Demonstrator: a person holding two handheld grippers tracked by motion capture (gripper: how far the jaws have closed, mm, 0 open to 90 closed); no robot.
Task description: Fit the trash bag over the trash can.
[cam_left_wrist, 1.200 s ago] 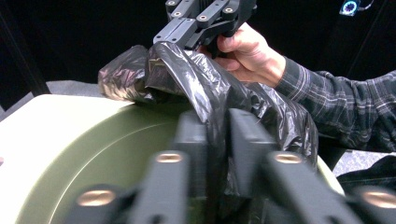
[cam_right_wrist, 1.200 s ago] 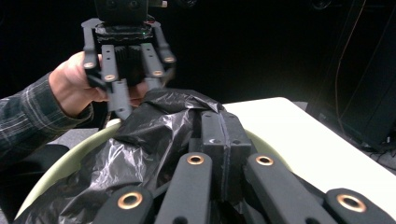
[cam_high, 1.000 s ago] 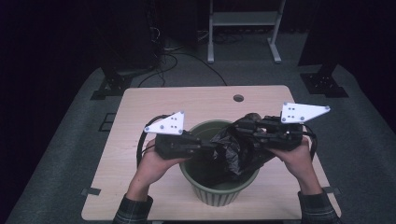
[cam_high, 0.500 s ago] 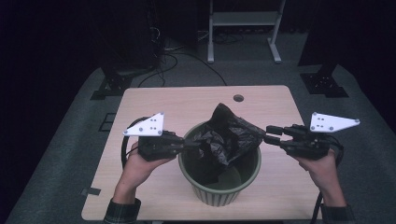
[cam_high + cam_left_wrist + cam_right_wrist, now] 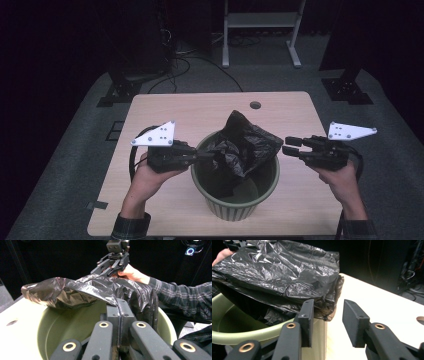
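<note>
High view: bag [image 5: 245, 145] draped across bin [image 5: 235, 210].

The crinkled black plastic bin bag [image 5: 245, 145] is thin film, glossy, catching light on its creases. The round olive-green plastic bin [image 5: 235, 207] looks smooth and matt, ribbed outside. The pale wood-look desk [image 5: 175, 110] has a smooth, dull surface. The right claw [image 5: 325, 320] has matt black pads [image 5: 353, 322], brass-coloured rivets.
</note>
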